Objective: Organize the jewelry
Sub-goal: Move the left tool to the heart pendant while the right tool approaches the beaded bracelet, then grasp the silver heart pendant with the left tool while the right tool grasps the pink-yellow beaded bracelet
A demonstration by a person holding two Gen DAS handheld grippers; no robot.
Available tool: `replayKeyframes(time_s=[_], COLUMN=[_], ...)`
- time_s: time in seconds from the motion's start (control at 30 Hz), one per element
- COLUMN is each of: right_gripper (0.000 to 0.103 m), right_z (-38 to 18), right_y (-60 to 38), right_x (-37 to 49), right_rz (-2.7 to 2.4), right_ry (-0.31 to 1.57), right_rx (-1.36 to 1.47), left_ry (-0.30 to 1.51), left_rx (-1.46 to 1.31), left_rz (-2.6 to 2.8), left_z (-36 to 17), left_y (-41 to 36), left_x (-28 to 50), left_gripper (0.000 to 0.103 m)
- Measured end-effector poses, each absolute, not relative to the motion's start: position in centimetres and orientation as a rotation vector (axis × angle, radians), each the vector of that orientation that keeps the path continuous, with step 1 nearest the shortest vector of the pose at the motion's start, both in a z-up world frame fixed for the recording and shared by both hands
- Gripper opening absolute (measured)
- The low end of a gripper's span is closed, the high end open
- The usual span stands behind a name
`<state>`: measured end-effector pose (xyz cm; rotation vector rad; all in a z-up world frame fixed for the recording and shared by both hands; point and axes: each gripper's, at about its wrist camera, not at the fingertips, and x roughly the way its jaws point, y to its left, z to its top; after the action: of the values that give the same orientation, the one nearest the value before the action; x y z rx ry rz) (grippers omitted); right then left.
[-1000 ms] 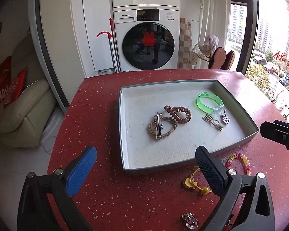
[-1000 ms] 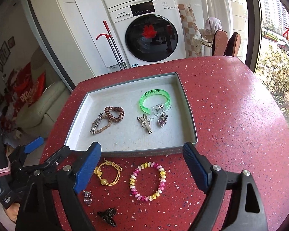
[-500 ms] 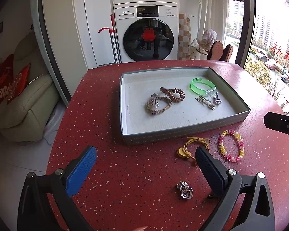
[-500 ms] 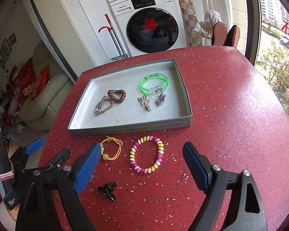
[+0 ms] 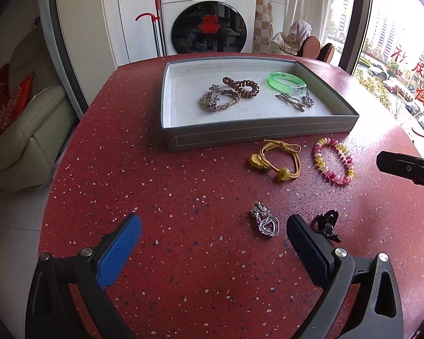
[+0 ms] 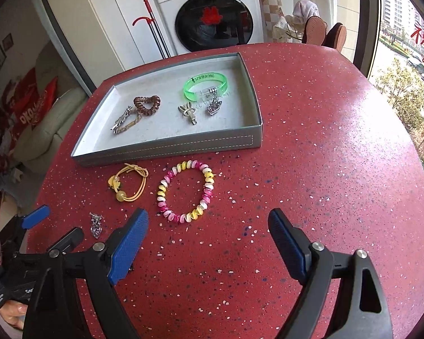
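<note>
A grey tray (image 5: pixel 257 137) (image 6: pixel 166 148) on the red table holds a green bangle (image 5: pixel 287 82) (image 6: pixel 206 83), a brown coil tie (image 5: pixel 241 86), a beaded bracelet with a clip (image 5: pixel 219 100), a bunny clip (image 6: pixel 188 111) and a heart charm (image 6: pixel 214 106). In front of the tray lie a yellow cord tie (image 5: pixel 277 161) (image 6: pixel 130 182), a pink-yellow bead bracelet (image 5: pixel 333 163) (image 6: pixel 185 192), a silver heart pendant (image 5: pixel 265 223) (image 6: pixel 96 224) and a black clip (image 5: pixel 326 224). My left gripper (image 5: pixel 212 245) is open and empty. My right gripper (image 6: pixel 209 240) is open and empty, just short of the bead bracelet.
The red speckled table (image 6: pixel 325 141) is round, with its edges close on the left and right. A washing machine (image 5: pixel 207 18) stands beyond it, a cream sofa (image 5: pixel 22 138) to the left and a window (image 5: pixel 404 56) to the right.
Both grippers have pulled back from the tray toward the near side of the table. The loose pieces in front of the tray now show in full. Both jaws stay open.
</note>
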<state>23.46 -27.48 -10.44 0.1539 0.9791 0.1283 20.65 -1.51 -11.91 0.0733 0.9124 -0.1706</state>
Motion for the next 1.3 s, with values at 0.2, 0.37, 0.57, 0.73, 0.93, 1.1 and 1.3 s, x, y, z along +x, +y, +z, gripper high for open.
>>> replayKeyframes(time_s=[0.2,0.37,0.57,0.73,0.93,1.1,1.3], right_gripper=[0.089,0.086,0.071,0.059,0.042,0.022,0.010], right_z=[-11.7,-12.4,-13.3,-13.5,-13.4,-13.4,-13.4], right_y=[-27.7,-27.6,-26.7,-25.2,-24.3,-23.7,-23.3], right_x=[24.5,25.7,26.8,26.8,26.4,26.3,26.3], right_rz=[0.098,0.078,0.071,0.048,0.067,0.085,0.088], right_ry=[1.003,1.011,1.028,1.016,1.008,1.009,1.005], right_rx=[0.139,0.120,0.081,-0.024,-0.064,-0.071,-0.078], left_ry=[0.933,0.945,0.948,0.953,0.956,0.957,0.949], left_rx=[0.056,0.058,0.100,0.108,0.103,0.112,0.115], left_rz=[-0.153,-0.141,-0.144,-0.147,-0.173,-0.203,-0.219], left_z=[-12.4,-13.2,-13.7,-14.0,-13.9,-13.7,-13.7], left_y=[-1.9,-2.4,-3.3,-3.4,-3.7,-4.3,-4.3], left_x=[20.8,21.2,21.4,21.5,21.2,21.0,20.9], left_gripper=[0.103,0.103,0.103,0.095,0.084,0.069,0.050])
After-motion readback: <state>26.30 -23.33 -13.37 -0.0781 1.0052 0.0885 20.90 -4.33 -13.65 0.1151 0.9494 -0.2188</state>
